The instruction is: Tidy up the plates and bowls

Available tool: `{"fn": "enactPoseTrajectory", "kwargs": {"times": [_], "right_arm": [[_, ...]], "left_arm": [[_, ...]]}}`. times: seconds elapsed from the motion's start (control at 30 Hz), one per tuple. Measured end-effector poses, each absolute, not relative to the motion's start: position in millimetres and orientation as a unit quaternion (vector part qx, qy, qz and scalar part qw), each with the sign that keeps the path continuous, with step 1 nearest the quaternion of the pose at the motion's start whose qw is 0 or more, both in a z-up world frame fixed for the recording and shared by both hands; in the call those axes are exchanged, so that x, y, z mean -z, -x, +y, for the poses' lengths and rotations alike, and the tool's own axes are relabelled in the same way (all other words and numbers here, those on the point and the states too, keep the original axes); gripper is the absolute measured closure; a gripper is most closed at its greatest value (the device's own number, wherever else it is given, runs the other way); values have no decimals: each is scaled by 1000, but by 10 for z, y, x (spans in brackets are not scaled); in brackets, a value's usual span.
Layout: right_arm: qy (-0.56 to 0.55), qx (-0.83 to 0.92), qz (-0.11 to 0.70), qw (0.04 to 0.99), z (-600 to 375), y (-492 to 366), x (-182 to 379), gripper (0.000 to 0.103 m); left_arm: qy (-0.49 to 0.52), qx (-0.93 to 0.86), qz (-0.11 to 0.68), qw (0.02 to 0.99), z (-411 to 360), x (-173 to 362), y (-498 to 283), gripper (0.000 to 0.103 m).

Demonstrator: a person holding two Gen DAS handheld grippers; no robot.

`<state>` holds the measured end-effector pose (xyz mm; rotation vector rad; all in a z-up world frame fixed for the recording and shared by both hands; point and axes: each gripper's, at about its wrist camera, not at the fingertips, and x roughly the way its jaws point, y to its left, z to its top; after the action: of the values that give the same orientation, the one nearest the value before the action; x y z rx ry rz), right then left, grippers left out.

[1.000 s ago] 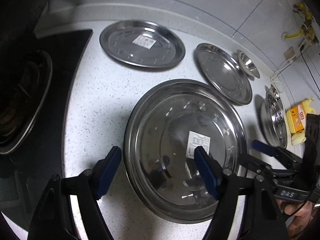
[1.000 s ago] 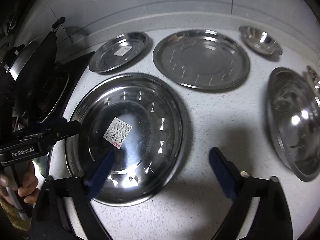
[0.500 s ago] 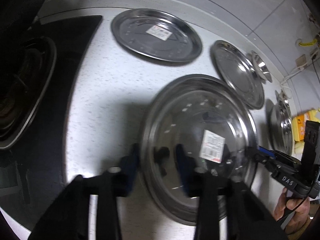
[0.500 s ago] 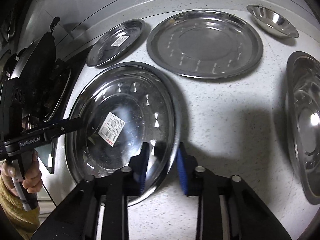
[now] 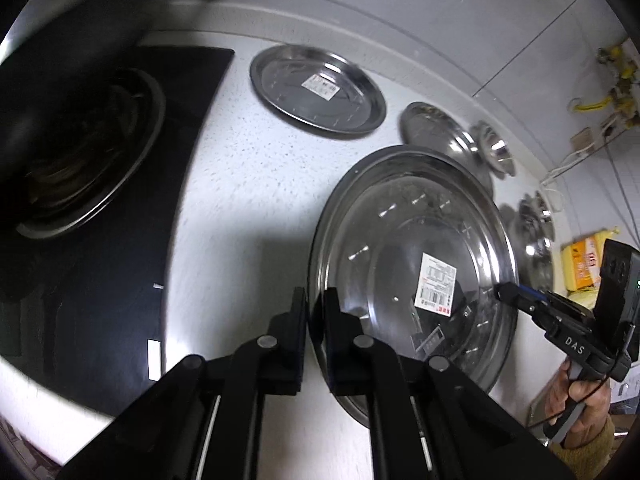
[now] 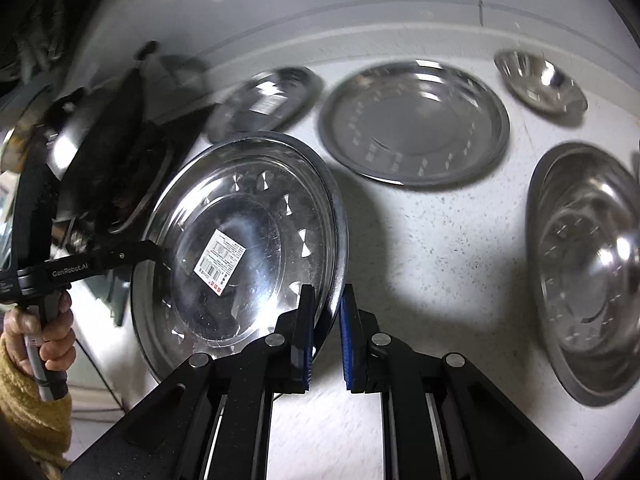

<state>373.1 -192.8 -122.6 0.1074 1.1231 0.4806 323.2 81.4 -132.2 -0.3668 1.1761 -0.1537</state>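
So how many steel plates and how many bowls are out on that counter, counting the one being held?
Round steel plates: 3 (large white-labelled plate, small white-labelled plate, plain plate)
Round steel bowls: 2 (small bowl, large deep bowl)
Total: 5

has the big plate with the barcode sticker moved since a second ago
Yes. The big plate, gripped by both tools, has tilted up off the counter and now hides part of the plain plate behind.

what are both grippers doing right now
Left gripper: shut on the near-left rim of the large round steel plate.
Right gripper: shut on its opposite rim.
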Motion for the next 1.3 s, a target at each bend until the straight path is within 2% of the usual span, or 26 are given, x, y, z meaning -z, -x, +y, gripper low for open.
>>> {"fn": "enactPoseTrajectory", "kwargs": {"times": [0.17,0.3,0.6,1.0,1.03,1.07,1.13,1.2,1.3], "right_arm": [[-29,-264,523,810,-1829,-3413,1080,92],[-10,-287,537,793,-1710,-3233,1202,92],[22,-314,565,762,-1442,-3235,1630,91],[13,-322,568,757,-1447,-3200,1688,90],[11,-322,569,757,-1445,-3195,1685,89],[12,-319,567,759,-1446,-3189,1682,88],[14,-316,560,765,-1457,-3179,1639,87],[5,-316,557,768,-1502,-3201,1577,82],[6,-307,541,783,-1593,-3213,1453,64]], "left_arm": [[180,50,554,811,883,1258,-2720,96],[191,27,563,804,962,1407,-2475,96],[194,-20,577,793,1039,1735,-2385,96],[182,-36,541,820,1030,1725,-2375,94],[176,-38,533,827,1032,1685,-2370,93],[172,-41,528,831,1037,1649,-2364,86],[167,-41,521,836,1054,1587,-2349,71],[159,-38,513,843,1051,1513,-2337,71],[161,-26,502,849,1027,1386,-2366,70]]}}
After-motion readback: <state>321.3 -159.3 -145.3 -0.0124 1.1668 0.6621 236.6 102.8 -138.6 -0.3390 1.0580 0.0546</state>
